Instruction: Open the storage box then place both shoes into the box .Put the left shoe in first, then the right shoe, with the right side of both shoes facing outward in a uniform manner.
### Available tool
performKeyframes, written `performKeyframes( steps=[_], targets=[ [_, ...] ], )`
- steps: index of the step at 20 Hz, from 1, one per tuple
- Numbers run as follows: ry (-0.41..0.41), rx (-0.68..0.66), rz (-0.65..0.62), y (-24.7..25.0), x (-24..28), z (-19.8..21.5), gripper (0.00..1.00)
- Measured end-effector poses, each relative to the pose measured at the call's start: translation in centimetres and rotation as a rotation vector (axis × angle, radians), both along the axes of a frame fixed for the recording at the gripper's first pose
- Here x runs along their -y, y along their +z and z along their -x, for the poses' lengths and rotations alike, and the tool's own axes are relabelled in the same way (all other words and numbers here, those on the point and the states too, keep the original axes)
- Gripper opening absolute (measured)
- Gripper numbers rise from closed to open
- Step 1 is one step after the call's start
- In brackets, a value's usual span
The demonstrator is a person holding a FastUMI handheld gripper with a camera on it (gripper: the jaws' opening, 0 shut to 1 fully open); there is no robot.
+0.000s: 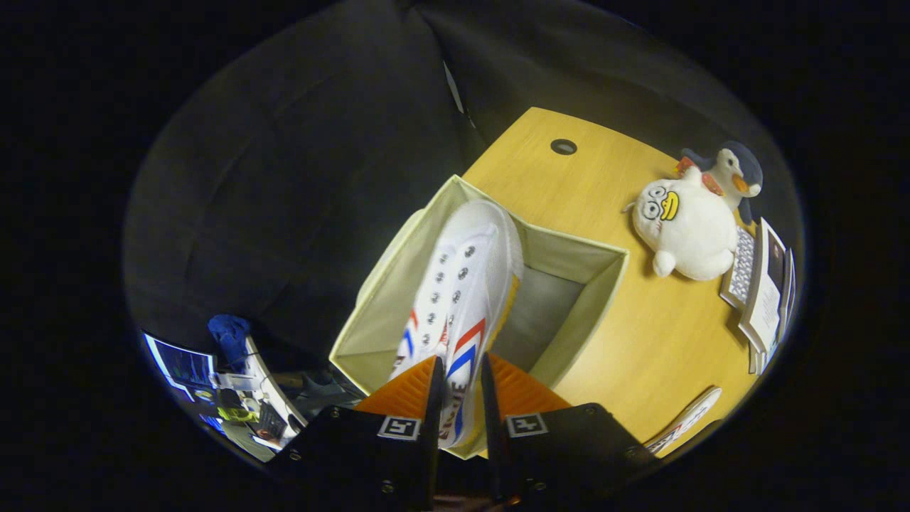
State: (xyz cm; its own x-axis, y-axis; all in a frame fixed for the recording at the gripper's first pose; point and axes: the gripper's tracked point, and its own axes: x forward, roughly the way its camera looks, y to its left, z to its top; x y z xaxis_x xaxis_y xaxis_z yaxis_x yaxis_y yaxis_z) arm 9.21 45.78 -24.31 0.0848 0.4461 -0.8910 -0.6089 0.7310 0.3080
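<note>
The jaws (459, 384) pinch the heel end of a white shoe (462, 284) with red and blue stripes, both fingers pressed on its sides. The shoe hangs toe-first inside the open storage box (569, 249), near the box's left wall; free room remains to its right. The box sits at the edge of the desk (640, 341). A second shoe (686, 419) lies near the desk's edge, well apart. Two plush toys (686, 227) rest beyond the box.

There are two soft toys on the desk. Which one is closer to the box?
The white duck toy, with its yellow beak, lies nearer the box. The dark penguin sits behind it. The hand-held gripper grips a shoe over the box.
</note>
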Motion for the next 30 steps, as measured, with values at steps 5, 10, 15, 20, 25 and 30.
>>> performKeyframes(
  steps=[5,10,15,20,25,30],
  targets=[
    [0.004,0.080,-0.022,3.3,1.0,-2.0,0.87],
    [-0.057,0.073,-0.049,5.0,5.3,-3.0,0.87],
    [-0.135,0.065,-0.062,5.5,11.4,-3.5,0.87],
    [-0.250,0.062,-0.051,4.3,19.0,-4.3,0.87],
    [-0.383,0.039,-0.038,2.1,26.8,-4.5,0.87],
    [-0.486,0.021,-0.030,1.0,33.1,-4.3,0.87]
  ],
)
